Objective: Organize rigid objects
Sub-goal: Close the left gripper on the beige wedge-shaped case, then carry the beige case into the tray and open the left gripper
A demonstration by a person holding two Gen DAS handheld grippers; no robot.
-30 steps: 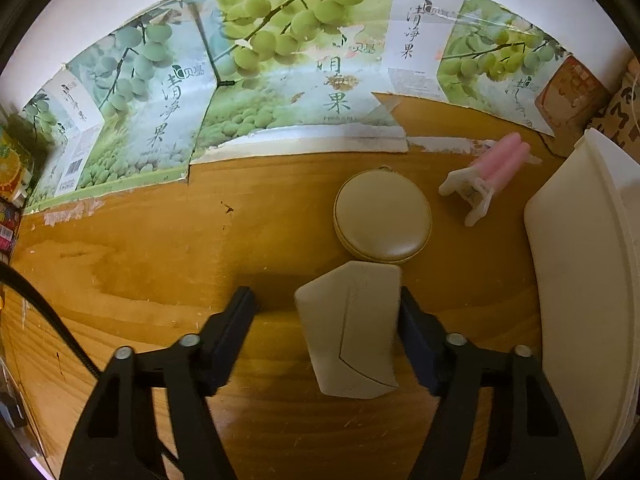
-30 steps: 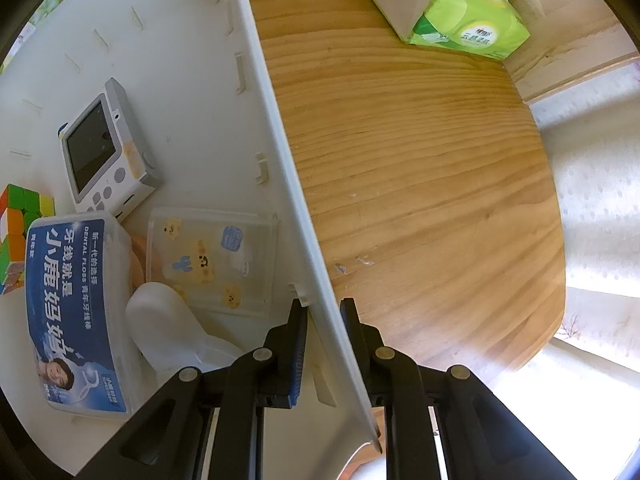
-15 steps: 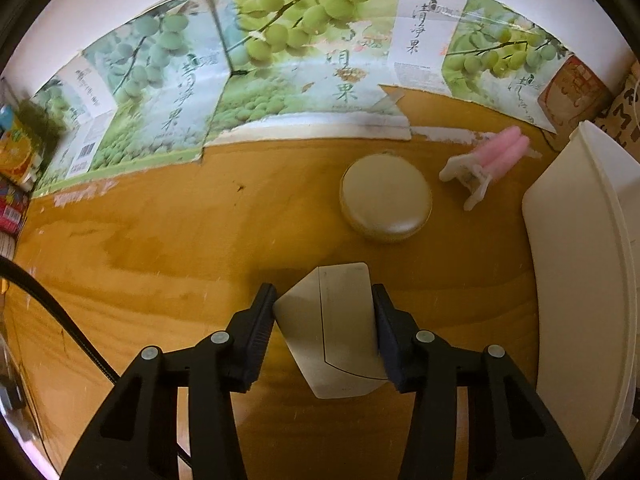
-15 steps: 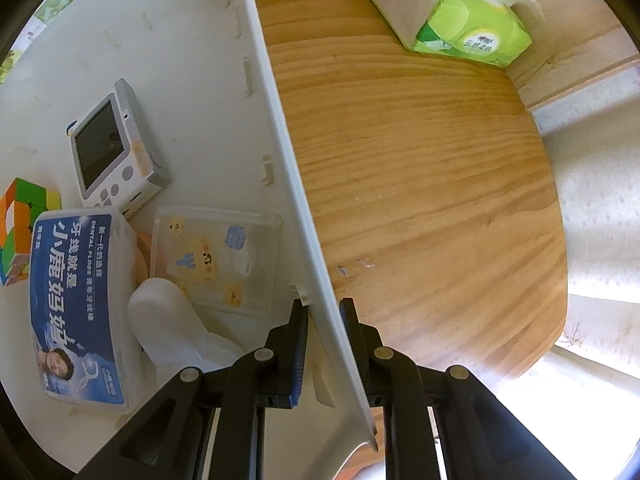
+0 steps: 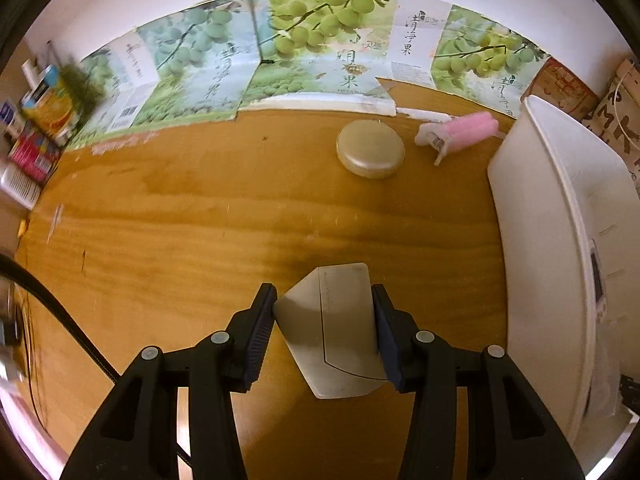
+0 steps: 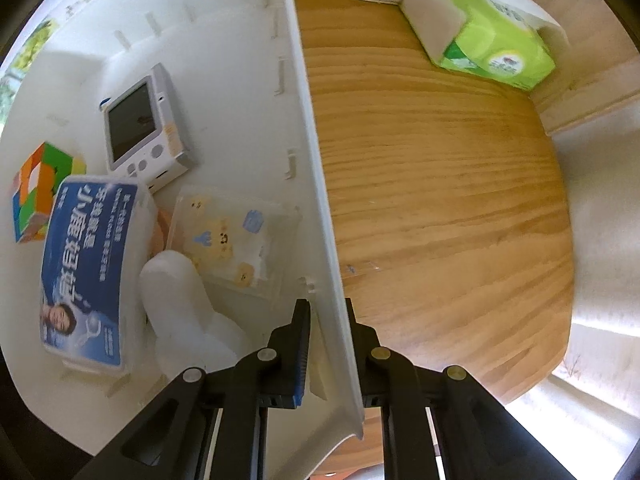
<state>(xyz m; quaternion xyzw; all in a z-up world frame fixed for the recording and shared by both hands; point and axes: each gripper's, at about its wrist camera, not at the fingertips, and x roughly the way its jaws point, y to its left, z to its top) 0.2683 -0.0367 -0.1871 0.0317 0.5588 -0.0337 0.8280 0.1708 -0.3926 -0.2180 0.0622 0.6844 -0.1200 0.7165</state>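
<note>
My left gripper [image 5: 325, 320] is shut on a flat beige angular case [image 5: 334, 330], held above the wooden table. Further back on the table lie a round beige case [image 5: 370, 149] and a pink-and-white tool [image 5: 460, 136]. The white bin [image 5: 560, 240] stands to the right. My right gripper [image 6: 327, 338] is shut on the white bin's wall [image 6: 316, 184], one finger inside and one outside. Inside the bin lie a small grey screen device [image 6: 140, 124], a colour cube [image 6: 36, 188], a blue-labelled box [image 6: 86, 264], a clear box with bear pictures [image 6: 232, 240] and a white plastic piece [image 6: 180, 296].
Cardboard printed with green grapes [image 5: 312, 48] lines the back of the table. Boxes and packets [image 5: 36, 128] stand at the far left. A green tissue pack [image 6: 484, 24] lies on the wood beyond the bin. A black cable [image 5: 60, 312] crosses the lower left.
The left jaws closed onto the beige angular case and lifted it off the table; the round case and pink tool now look farther away. The right gripper kept its hold on the bin wall.
</note>
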